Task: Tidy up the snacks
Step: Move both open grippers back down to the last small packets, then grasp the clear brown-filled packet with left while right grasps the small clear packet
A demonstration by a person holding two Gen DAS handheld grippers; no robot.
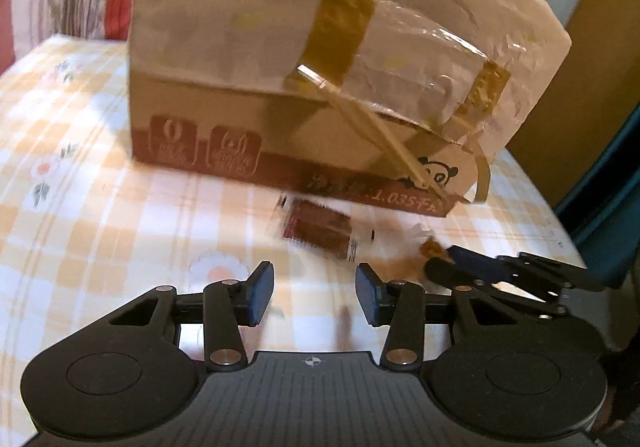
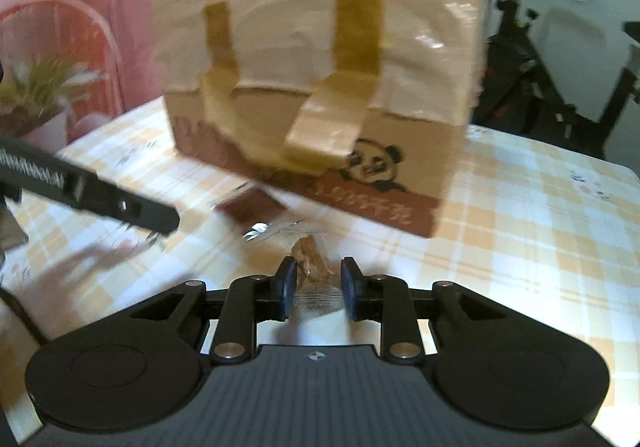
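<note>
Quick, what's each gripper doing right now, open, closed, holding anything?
Left gripper: open, nothing between its fingers.
Right gripper: closed on a clear-wrapped brown snack.

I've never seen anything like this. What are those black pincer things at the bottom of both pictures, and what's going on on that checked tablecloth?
There is no robot here: a person holds a two-finger gripper in each hand, and each carries a camera looking along its fingers. One picture comes from the left gripper, the other from the right gripper. On the checked tablecloth stands a cardboard box with a printed panda, patched with tape and plastic. In front of it lies a dark brown snack packet. The left gripper is open and empty. The right gripper is shut on a clear-wrapped brown snack.
</note>
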